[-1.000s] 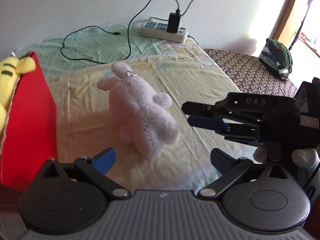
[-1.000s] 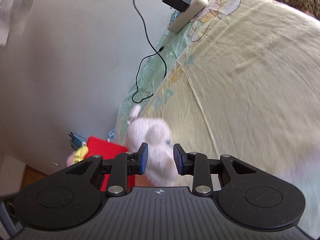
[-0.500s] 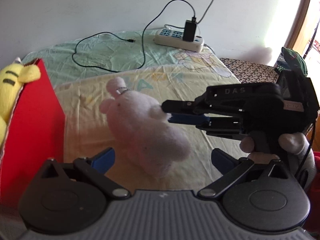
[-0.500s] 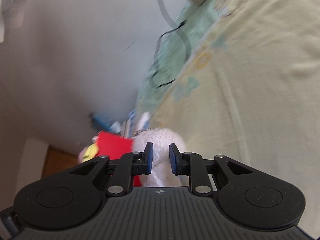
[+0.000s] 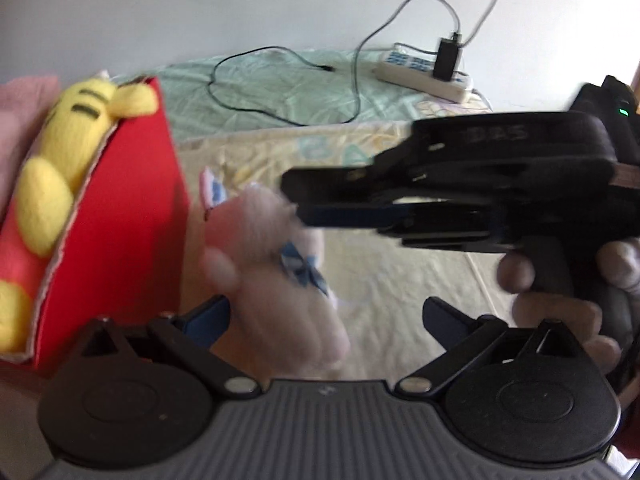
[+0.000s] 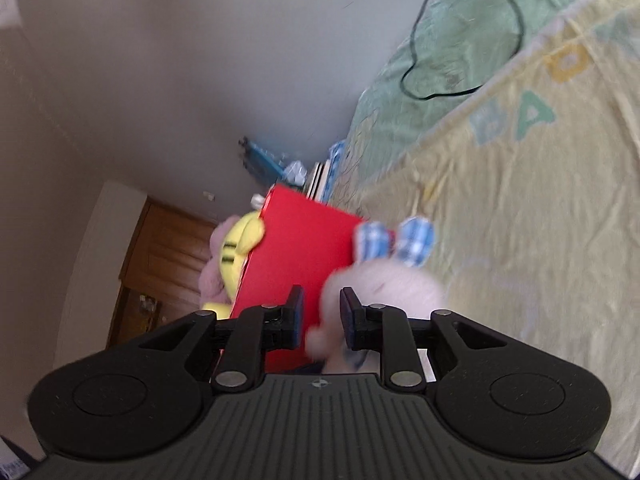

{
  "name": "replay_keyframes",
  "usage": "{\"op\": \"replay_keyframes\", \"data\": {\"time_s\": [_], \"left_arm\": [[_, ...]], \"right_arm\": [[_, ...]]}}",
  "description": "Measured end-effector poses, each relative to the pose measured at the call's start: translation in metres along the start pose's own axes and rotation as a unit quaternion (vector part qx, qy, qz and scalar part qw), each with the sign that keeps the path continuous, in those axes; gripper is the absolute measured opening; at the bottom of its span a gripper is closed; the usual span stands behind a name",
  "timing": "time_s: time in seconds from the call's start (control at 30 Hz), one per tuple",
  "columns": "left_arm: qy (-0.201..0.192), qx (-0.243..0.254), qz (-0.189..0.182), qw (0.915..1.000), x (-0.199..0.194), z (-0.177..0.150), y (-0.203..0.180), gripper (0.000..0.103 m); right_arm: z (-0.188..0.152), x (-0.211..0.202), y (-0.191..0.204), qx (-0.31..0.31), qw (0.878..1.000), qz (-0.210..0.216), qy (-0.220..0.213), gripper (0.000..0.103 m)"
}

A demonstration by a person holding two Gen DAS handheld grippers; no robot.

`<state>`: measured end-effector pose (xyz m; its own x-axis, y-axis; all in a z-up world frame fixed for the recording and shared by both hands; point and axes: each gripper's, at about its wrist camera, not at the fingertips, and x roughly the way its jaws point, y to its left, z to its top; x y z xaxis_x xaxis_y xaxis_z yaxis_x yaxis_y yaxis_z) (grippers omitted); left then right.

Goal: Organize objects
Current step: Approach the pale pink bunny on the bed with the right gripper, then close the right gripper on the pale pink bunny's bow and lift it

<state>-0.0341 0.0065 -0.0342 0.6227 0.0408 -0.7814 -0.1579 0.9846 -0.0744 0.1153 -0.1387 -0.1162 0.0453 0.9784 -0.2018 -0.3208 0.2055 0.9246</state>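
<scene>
A pale pink plush bunny [image 6: 384, 280] with blue checked ears hangs blurred above the yellow bedsheet [image 6: 540, 220], right beside the red box [image 6: 304, 248]. My right gripper [image 6: 322, 310] is shut on the bunny's body. In the left wrist view the right gripper [image 5: 296, 200] reaches in from the right and holds the bunny [image 5: 276, 280] by its top. My left gripper [image 5: 324, 316] is open below the bunny with nothing in it. The red box [image 5: 132, 220] stands at left with a yellow plush [image 5: 68, 148] lying in it.
A white power strip [image 5: 424, 72] with a black charger and a black cable [image 5: 280, 80] lie at the back of the bed by the wall. A hand [image 5: 560, 308] holds the right gripper's handle. Another pink plush [image 6: 218, 256] sits in the box.
The right gripper shut on the bunny, lifted it off the sheet and carried it left toward the red box. The left gripper stayed open and swung a little left.
</scene>
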Motion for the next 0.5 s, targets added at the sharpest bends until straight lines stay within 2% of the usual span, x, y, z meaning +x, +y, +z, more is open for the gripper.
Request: {"op": "replay_keyframes", "data": {"time_s": [0.17, 0.27, 0.4, 0.5], "left_arm": [[0.006, 0.001, 0.004, 1.0000, 0.006, -0.003, -0.002, 0.102], [0.008, 0.003, 0.010, 0.9999, 0.013, -0.006, -0.002, 0.101], [0.012, 0.009, 0.022, 0.9996, 0.019, -0.007, -0.004, 0.101], [0.013, 0.005, 0.016, 0.9998, 0.023, -0.007, -0.001, 0.101]], "right_arm": [[0.000, -0.005, -0.021, 0.027, 0.999, -0.038, -0.009, 0.024], [-0.002, 0.000, -0.030, 0.044, 0.998, -0.033, 0.001, 0.028], [-0.005, 0.014, -0.032, 0.035, 0.999, -0.030, 0.020, 0.042], [-0.002, 0.018, -0.034, 0.037, 0.999, -0.020, 0.023, 0.041]]}}
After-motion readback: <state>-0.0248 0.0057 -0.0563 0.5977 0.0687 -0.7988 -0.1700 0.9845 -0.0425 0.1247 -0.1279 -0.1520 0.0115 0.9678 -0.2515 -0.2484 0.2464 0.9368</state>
